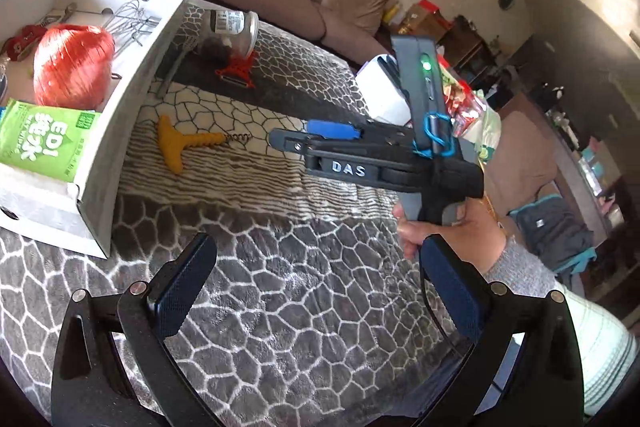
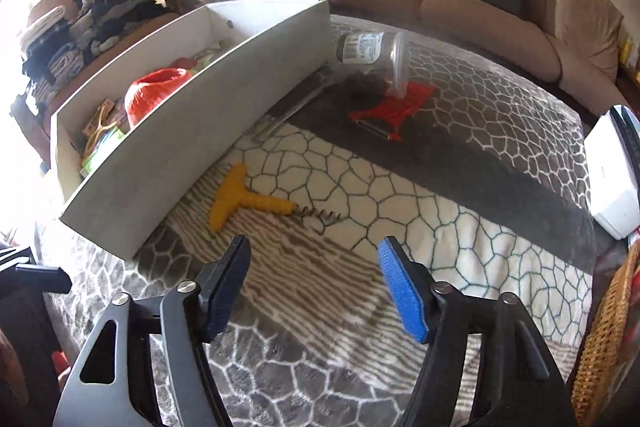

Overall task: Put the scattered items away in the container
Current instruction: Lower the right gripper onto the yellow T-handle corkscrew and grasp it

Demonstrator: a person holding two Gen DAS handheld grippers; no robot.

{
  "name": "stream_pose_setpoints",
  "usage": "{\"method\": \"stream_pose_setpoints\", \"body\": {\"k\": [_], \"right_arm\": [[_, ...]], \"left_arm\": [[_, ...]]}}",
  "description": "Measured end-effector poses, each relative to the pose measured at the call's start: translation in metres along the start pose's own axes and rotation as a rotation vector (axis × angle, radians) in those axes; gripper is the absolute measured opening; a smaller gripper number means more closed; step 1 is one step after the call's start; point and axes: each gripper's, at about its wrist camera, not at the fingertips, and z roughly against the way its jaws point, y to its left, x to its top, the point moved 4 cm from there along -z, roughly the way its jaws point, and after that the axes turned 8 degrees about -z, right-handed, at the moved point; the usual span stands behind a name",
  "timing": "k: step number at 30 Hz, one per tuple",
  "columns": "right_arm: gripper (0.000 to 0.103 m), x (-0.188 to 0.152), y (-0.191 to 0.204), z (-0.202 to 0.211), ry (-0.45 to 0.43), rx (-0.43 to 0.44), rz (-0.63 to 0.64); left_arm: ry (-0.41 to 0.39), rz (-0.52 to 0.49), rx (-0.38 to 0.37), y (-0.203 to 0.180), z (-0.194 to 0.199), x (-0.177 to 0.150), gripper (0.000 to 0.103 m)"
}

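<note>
Scattered items are partly gathered: we see a white cardboard box [image 1: 132, 75] lying ahead and to the left of both our tongs, on a blanket with a cracked-stone pattern [image 1: 280, 287]. Inside it already sit a ball of orange string [image 1: 72, 65], a wire whisk [image 1: 128, 17], a green packet of wipes [image 1: 40, 143] leaning at the near end, and a few smaller things we cannot make out.

Our left tongs [image 1: 316, 291] stand wide apart with nothing between them, over bare blanket. Our right tongs [image 2: 316, 287] also stand apart and empty, angled down. Just beyond their tips, near the box wall, lies a yellow corkscrew [image 2: 256, 205] with its T-handle toward the box.

Farther ahead, outside the box, a clear jar [image 2: 372, 53] lies tipped on its side, its mouth resting over a red peeler [image 2: 392, 107]. A long metal utensil [image 2: 296, 107] lies along the foot of the box wall; we cannot tell what kind.

We judge the job well under way but unfinished: at least these four things remain out. The corkscrew looks the nearest pick for the right tongs.
</note>
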Motion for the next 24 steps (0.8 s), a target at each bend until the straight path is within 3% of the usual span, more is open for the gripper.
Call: {"method": "stream_pose_setpoints", "body": {"k": [1,3,13,17,21,24], "right_arm": [[0.051,0.001,0.001,-0.009,0.013,-0.001,0.025],[0.047,0.003,0.004,-0.026,0.030,0.016,0.089],[0.047,0.018,0.028,-0.093,0.141,0.118,0.355],[0.047,0.014,0.031,-0.105,0.175,0.132,0.383],[0.021,0.002,0.025,-0.094,0.207,0.124,0.319],[0.013,-0.017,0.021,-0.079,0.219,0.104,0.292]], "left_arm": [[0.012,0.000,-0.008,0.001,-0.006,-0.001,0.103],[0.022,0.004,-0.023,0.006,-0.014,-0.003,0.103],[0.024,0.084,-0.079,0.024,-0.030,-0.006,0.103],[0.020,0.095,-0.071,0.028,-0.030,-0.005,0.103],[0.017,0.141,-0.073,0.037,-0.028,-0.006,0.103],[0.015,0.160,-0.084,0.038,-0.027,-0.007,0.103]]}}
